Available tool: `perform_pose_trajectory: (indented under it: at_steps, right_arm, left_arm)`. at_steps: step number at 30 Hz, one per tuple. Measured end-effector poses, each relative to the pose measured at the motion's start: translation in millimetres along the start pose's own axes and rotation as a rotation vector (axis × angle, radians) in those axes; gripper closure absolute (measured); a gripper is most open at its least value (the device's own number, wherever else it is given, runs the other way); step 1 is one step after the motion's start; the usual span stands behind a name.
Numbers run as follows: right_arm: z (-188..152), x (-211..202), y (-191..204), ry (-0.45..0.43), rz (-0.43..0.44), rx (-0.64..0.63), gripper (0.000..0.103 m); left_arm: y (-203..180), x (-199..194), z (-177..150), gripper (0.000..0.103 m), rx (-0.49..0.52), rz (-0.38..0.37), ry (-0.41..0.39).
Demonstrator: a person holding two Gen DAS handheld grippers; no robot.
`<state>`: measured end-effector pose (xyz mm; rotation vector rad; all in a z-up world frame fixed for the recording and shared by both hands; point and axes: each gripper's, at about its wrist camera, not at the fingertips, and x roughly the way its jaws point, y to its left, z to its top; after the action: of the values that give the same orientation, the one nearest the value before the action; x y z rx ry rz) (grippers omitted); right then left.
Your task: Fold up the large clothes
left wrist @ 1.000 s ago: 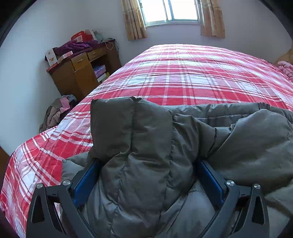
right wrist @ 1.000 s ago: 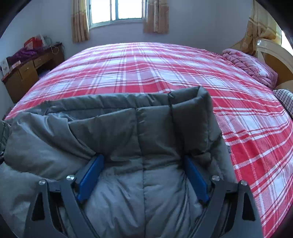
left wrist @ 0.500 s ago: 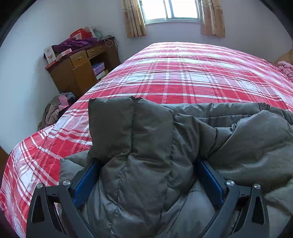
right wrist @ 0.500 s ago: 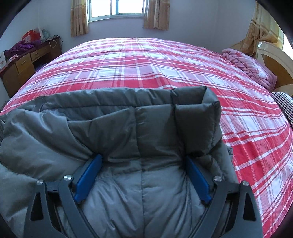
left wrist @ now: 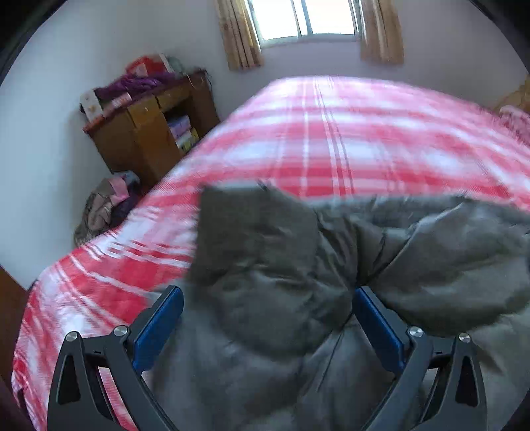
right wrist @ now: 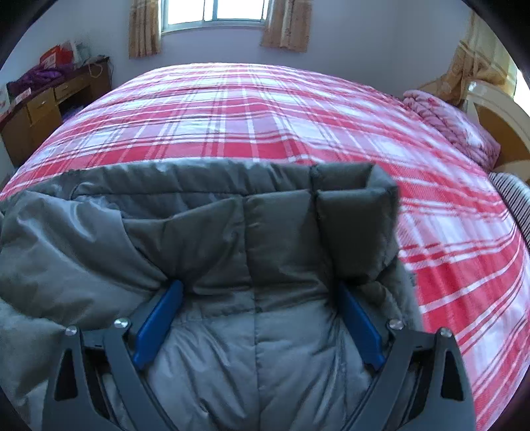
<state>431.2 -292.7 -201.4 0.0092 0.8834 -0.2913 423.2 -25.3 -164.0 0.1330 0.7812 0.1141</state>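
No writing is legible; a wooden desk by the wall carries blurred boxes and purple clothes; the grey puffer jacket lies on the red plaid bed; the left gripper clamps a bunched fold of it; the right gripper, jaws closing, pinches another fold.

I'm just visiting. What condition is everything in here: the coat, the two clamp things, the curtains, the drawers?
grey puffer jacket: bunched, partly folded, gripped at two spots.
left gripper: jaws clamped on a jacket fold.
right gripper: jaws clamped on a jacket fold.
curtains: pulled aside, window uncovered.
desk drawers: shut.
plaid bedspread: spread flat under the jacket.
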Motion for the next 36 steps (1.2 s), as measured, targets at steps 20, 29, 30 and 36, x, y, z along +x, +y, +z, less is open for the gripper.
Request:
perform_pose_trajectory:
  at_steps: [20,29,30,36]
  right_arm:
    - [4,-5,105,-0.04,0.082,-0.043,0.009]
    - [6,-5,108,0.026,0.086,-0.105,0.009]
    - [4,-13,106,0.027,0.096,-0.121,0.01]
    - [-54,-91,92,-0.092,0.093,-0.159,0.003]
  left_arm:
    - [39,43,-28,0.001,-0.148,-0.023,0.04]
    - [37,9,-30,0.001,-0.075,0.013,0.061]
    - [40,-3,-34,0.001,-0.073,0.012,0.054]
    - [51,-33,-87,0.001,-0.08,0.019,0.054]
